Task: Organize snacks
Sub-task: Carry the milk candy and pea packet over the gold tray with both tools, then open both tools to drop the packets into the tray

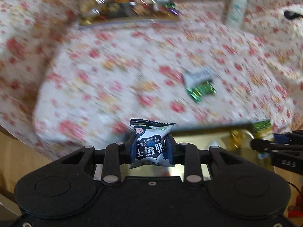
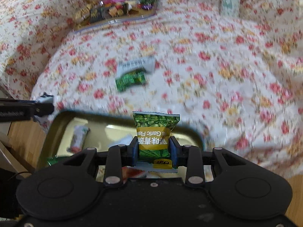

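Both packets look light, soft and crinkly: the left gripper (image 1: pixel 151 147) pinches the blueberry packet (image 1: pixel 150 141) mid-body, the right gripper (image 2: pixel 154 148) clamps the pea packet (image 2: pixel 154 132) likewise.

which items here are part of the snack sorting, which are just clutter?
In the job:
- blueberry packet in left gripper
- garlic pea packet in right gripper
- gold tin
- two loose packets
- bag of mixed snacks

Lying about:
- pale bottle
- floral bedspread
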`<state>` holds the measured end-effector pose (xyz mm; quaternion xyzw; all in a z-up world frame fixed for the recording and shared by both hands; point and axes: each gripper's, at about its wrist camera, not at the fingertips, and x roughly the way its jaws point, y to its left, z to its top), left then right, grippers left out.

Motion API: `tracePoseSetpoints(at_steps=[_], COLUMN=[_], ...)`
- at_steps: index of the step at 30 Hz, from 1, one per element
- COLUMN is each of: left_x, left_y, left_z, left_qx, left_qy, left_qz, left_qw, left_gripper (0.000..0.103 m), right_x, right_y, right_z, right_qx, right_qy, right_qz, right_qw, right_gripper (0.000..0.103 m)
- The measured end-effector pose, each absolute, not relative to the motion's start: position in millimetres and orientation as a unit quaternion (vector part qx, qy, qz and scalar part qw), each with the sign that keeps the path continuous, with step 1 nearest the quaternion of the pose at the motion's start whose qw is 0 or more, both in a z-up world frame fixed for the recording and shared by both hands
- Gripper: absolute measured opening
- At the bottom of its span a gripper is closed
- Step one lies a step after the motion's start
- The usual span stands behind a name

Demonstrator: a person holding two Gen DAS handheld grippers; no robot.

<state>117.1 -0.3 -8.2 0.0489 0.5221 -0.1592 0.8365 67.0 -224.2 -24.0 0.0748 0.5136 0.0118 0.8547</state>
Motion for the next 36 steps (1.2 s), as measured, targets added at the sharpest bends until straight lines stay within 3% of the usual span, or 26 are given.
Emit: tracePoseSetpoints(at_steps=[7,36], left_x=[98.9,90.8], left_y=[-28.7,-45.5], left_z=[-36.9,-48.5], left_qx=[0.041,0.056], left_qy=[0.569,0.573], left_qz=[-0.169,-0.183], left_qw=[0.803,0.797], left_gripper=[0.04,0.041], right_x=[51.6,52.5], right_y=[-231.0,-231.8], right_z=[-46.9,-64.7], right_qx=[0.089,0.087], right_qy=[0.545,0.558], right_qz=[-0.007,-0.022], right_qw=[0.834,0.825], right_gripper=[0.035,0.037])
